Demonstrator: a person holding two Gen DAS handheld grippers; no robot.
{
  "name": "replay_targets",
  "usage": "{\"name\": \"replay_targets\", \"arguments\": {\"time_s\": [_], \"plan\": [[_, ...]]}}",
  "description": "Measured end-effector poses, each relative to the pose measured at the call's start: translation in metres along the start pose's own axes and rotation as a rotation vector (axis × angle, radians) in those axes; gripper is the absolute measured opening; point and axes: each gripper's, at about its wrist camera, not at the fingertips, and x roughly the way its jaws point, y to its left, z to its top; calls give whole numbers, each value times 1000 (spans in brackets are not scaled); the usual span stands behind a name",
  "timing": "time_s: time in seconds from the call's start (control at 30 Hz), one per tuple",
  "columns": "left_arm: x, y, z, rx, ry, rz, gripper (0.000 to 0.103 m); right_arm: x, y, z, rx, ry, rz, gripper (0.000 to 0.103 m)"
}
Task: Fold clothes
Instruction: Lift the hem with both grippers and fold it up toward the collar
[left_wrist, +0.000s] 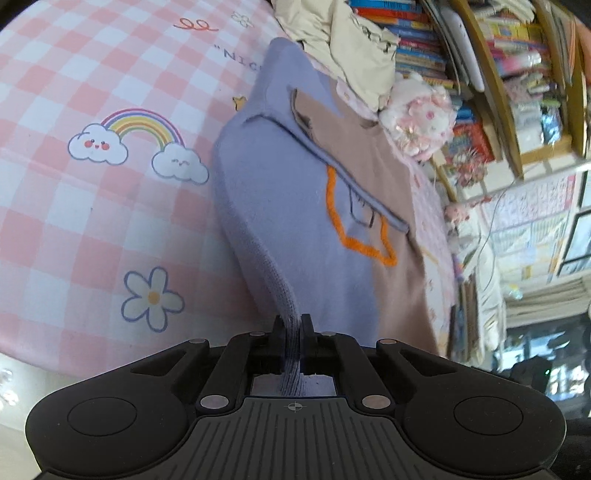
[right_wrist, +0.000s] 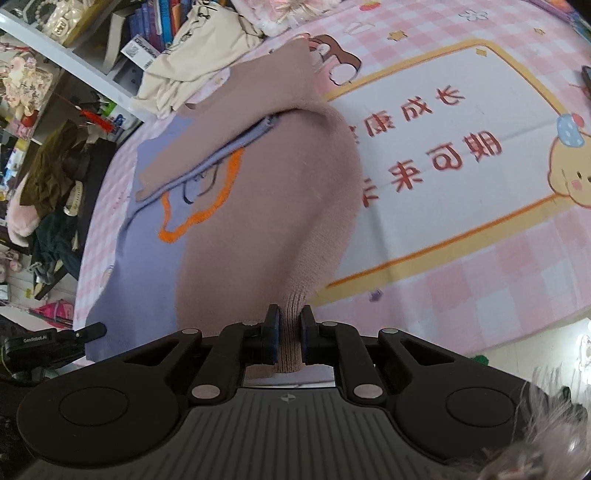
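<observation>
A knit sweater, half lavender (left_wrist: 280, 206) and half dusty pink (right_wrist: 266, 206) with an orange outline on the chest, lies on a pink checked bed sheet (left_wrist: 74, 229). Both sleeves are folded across the chest. My left gripper (left_wrist: 293, 325) is shut on the ribbed hem of the lavender side and lifts it. My right gripper (right_wrist: 290, 325) is shut on the ribbed hem of the pink side and lifts it. The left gripper body also shows at the lower left of the right wrist view (right_wrist: 55, 341).
A cream garment (left_wrist: 354, 48) lies crumpled past the sweater's collar, also in the right wrist view (right_wrist: 195, 55). A plush toy (left_wrist: 417, 118) and bookshelves (left_wrist: 517, 74) stand beyond the bed. The sheet has a large white printed panel (right_wrist: 461, 155) to the right. Clutter lies on the floor (right_wrist: 44, 206).
</observation>
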Motion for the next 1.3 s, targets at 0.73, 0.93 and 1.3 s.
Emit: {"name": "replay_targets", "arguments": {"time_s": [0.73,0.93,1.3], "plan": [[19,-42,136,-53,-400,-202,5,6,36,180,154,-460,252,10],[54,-44,175,-50,-365,-123,5,43,29,211,205,-443,190,10],[108,-39,207,12,-289,115,16,107,20,241,229,-367,43,11]]}}
